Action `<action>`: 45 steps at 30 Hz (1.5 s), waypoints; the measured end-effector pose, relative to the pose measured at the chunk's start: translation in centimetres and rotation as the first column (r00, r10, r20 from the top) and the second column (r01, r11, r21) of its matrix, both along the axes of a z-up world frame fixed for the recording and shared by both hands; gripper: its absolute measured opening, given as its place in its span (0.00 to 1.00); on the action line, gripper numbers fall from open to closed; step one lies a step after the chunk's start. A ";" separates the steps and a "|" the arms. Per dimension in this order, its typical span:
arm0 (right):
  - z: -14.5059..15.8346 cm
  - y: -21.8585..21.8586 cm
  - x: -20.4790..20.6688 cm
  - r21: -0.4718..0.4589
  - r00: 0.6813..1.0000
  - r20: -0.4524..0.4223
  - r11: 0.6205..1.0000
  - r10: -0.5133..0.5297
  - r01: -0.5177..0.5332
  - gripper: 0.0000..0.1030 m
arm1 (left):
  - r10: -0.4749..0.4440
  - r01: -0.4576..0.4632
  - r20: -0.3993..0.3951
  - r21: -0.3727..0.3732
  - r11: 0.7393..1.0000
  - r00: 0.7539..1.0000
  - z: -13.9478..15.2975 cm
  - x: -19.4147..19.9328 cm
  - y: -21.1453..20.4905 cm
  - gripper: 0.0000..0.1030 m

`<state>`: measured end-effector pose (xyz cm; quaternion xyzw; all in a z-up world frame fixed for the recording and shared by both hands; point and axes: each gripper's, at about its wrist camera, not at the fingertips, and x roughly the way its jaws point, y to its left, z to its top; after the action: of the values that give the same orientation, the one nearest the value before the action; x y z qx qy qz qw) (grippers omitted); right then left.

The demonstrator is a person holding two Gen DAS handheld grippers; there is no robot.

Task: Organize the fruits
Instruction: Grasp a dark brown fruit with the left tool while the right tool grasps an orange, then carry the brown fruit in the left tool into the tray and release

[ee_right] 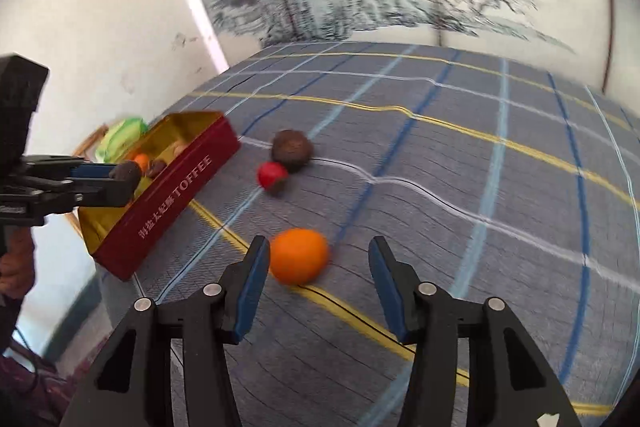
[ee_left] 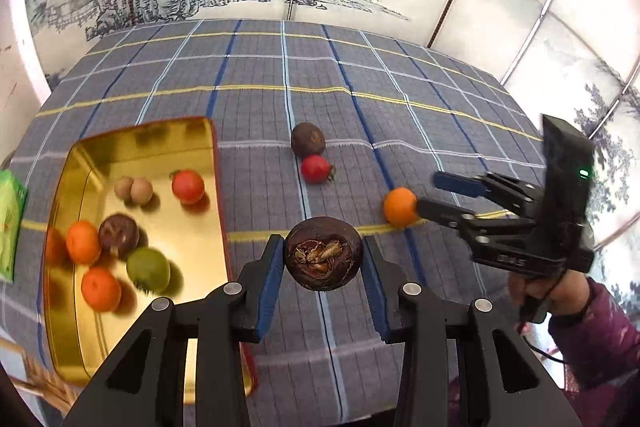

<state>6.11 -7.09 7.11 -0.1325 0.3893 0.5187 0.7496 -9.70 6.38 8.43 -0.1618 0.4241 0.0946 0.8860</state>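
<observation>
My left gripper (ee_left: 323, 259) is shut on a dark purple-brown fruit (ee_left: 323, 253), its dried stalk end facing the camera, just right of the tin's right wall. The gold-lined red tin (ee_left: 168, 129) holds several fruits: oranges, a tomato, a green one, a dark one and two small tan ones. An orange (ee_right: 299, 256) lies on the checked cloth between the open fingers of my right gripper (ee_right: 318, 267); it sits close to the left pad, and the right pad stands clear of it. A second dark fruit (ee_left: 308, 139) and a red tomato (ee_left: 317, 169) lie together mid-table.
A green packet (ee_left: 10, 223) lies left of the tin. The tin's red wall (ee_right: 168, 199) reads TOFFEE. A hand in a purple sleeve (ee_left: 600, 339) holds the right gripper. A painted screen stands behind the table's far edge.
</observation>
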 end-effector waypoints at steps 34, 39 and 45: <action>-3.2 1.7 0.7 -0.096 0.991 0.005 0.987 -0.130 0.130 0.34 | 0.232 -0.234 0.035 0.065 0.970 0.972 -0.7 -7.6 5.0 0.38; -3.2 1.7 0.8 -0.094 0.991 0.001 0.987 -0.130 0.130 0.34 | 0.242 -0.244 0.026 0.117 0.963 0.970 -1.4 -6.3 5.5 0.38; -3.3 1.6 0.8 -0.091 0.991 -0.003 0.987 -0.131 0.130 0.34 | 0.252 -0.250 0.014 0.165 0.954 0.968 -2.1 -4.9 6.1 0.38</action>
<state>6.94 -5.47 3.85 -0.1382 0.4237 0.4510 0.7733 -14.56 12.49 6.33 -0.1398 0.3941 0.2418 0.8756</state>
